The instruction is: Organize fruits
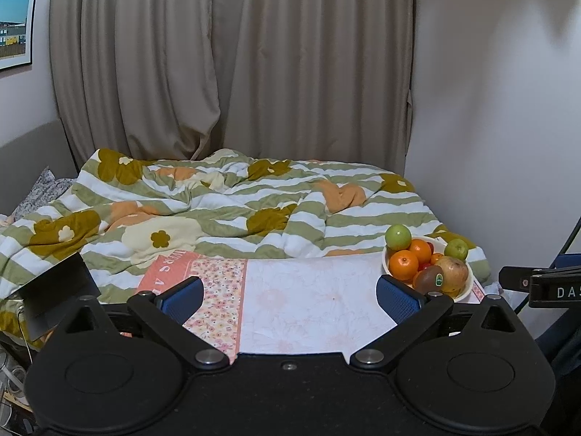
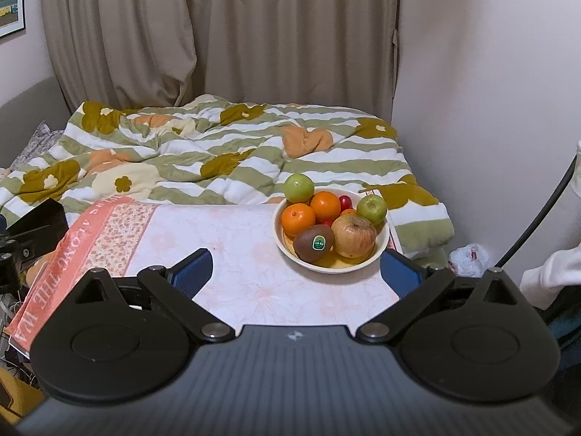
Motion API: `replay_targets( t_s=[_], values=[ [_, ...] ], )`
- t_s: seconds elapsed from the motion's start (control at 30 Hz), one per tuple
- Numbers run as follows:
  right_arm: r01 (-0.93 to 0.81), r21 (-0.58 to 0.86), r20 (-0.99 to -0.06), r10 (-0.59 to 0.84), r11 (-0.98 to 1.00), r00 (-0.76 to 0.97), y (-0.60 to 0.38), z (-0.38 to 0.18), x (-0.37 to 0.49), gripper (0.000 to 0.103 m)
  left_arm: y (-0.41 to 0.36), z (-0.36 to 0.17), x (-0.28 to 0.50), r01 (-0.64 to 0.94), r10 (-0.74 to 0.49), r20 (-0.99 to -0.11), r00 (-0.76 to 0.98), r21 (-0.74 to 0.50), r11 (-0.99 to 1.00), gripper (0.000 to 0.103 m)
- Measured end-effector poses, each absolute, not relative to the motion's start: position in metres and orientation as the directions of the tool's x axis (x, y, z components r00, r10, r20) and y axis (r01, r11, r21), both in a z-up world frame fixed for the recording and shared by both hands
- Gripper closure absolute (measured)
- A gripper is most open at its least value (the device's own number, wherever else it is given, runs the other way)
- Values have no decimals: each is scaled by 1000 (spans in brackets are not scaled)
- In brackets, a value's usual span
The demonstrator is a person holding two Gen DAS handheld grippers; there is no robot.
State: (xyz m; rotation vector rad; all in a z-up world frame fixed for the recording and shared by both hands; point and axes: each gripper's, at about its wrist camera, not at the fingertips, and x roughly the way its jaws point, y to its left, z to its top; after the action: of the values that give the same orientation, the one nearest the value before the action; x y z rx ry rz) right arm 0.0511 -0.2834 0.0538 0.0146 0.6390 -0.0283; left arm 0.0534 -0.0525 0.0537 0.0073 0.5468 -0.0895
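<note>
A cream bowl [image 2: 377, 250] heaped with fruit sits at the right end of a table under a pale floral cloth [image 2: 254, 254]. In it lie two oranges [image 2: 297, 218], two green apples [image 2: 298, 187], a kiwi with a sticker [image 2: 313, 242], a yellow-red apple [image 2: 354, 236] and small red fruits [image 2: 345, 201]. My right gripper [image 2: 296, 270] stands open just in front of the bowl, nothing between its blue pads. My left gripper [image 1: 290, 299] is open over the bare cloth, with the bowl [image 1: 466, 285] just beyond its right finger.
A bed with a striped flowered quilt [image 1: 225, 203] lies right behind the table, beige curtains [image 1: 232, 54] beyond it. A white wall [image 2: 490, 91] closes the right side. A crumpled plastic bag [image 2: 468, 254] lies beside the table's right end. A person's white sleeve [image 2: 552, 276] shows at right.
</note>
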Motion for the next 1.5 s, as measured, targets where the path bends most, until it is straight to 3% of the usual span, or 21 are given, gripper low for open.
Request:
replay_targets(
  t_s=[1.5],
  values=[
    [31,19,-609,-13,999,793,-275,47,39,0,-56,56,43,80,-71,-512,856,-6,997,0]
  ],
)
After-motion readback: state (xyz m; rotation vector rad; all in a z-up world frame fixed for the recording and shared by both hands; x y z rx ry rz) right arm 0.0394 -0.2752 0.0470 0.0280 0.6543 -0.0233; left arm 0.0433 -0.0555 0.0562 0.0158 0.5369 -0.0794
